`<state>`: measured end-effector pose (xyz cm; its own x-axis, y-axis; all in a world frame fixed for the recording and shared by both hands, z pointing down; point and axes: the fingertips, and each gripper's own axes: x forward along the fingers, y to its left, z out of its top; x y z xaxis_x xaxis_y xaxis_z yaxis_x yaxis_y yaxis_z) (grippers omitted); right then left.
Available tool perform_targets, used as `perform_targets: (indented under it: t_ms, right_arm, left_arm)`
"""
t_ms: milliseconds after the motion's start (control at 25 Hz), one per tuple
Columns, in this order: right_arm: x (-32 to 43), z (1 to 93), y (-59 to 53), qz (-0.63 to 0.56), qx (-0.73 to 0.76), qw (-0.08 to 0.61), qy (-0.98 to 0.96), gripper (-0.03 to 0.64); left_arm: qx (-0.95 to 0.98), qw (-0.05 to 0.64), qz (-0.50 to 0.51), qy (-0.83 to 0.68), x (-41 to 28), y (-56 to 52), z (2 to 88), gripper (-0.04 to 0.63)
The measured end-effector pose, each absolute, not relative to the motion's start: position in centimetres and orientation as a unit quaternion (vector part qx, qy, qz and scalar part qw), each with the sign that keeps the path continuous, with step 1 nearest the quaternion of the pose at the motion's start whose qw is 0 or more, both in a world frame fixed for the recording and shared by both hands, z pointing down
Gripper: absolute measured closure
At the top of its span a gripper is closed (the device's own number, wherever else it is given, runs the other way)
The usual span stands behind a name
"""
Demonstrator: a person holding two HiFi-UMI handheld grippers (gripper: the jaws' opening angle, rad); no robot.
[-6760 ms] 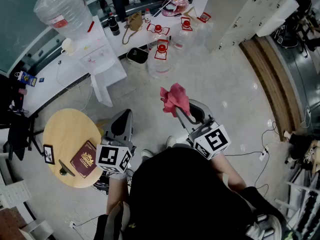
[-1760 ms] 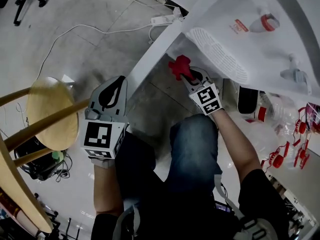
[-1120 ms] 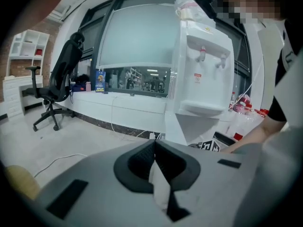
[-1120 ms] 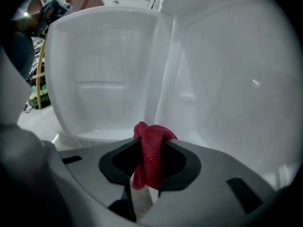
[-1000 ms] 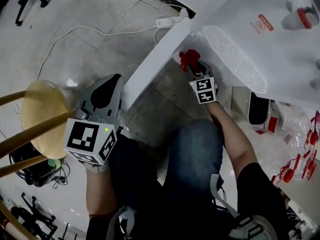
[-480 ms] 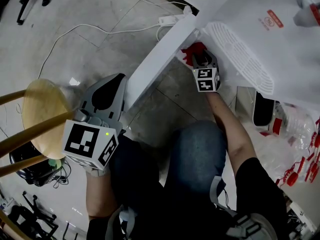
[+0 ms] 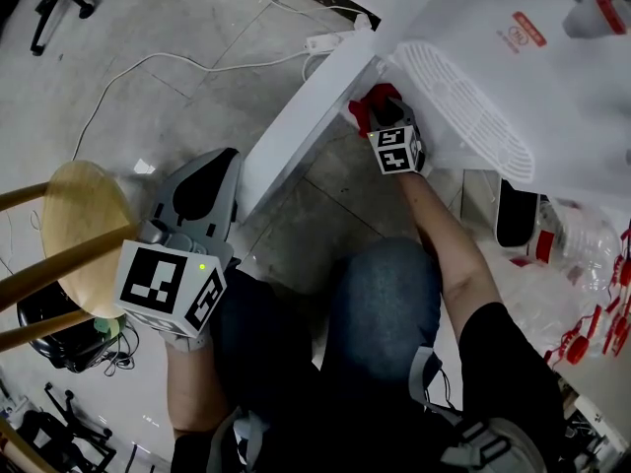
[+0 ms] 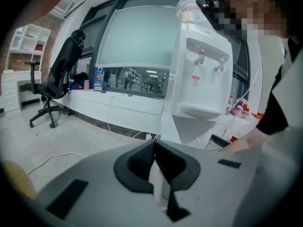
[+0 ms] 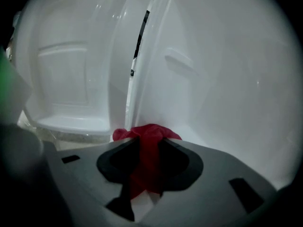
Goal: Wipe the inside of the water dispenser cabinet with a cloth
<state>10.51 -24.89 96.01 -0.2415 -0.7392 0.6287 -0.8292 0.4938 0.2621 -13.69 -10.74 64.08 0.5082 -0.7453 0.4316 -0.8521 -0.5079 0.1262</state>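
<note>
Right gripper (image 9: 147, 144) pinches a red cloth (image 9: 147, 135) between its jaws, the bunched end poking out past the tips. The cloth sits inside the lower cabinet (image 9: 227, 79) of the white water dispenser (image 7: 493, 57), up against the cabinet's white inner wall, just under the dispenser's drip grille (image 7: 458, 106). The cabinet door (image 7: 296, 136) stands open on the dispenser's left. The left gripper (image 7: 219, 163) hangs outside the dispenser, beyond that door, its jaws pressed together on nothing. A round wooden stool (image 7: 84, 220) stands farther from the dispenser, past the left gripper.
</note>
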Motion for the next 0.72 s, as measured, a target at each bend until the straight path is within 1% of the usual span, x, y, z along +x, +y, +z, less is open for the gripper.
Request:
perform_targets:
  t_ms: [240,440,720]
  right_arm:
    - [11.3,96.2,-24.5,0.065,0.509,0.377,-0.771,0.478]
    - [13.5,96.3,-23.2,0.085,0.532,0.396,-0.744,0.479]
    - [16.8,96.5,-20.7,0.100,0.557,0.440,-0.698,0.482]
  left_arm:
    - [0.853,0.163,0.161,-0.469,-13.9,-10.9,64.1,0.589]
    - [0.854,0.166,0.158,-0.467,-14.1,-11.1,64.3,0.589]
    - [0.856,0.171,0.152,-0.465,-14.3,-11.3,64.6,0.589]
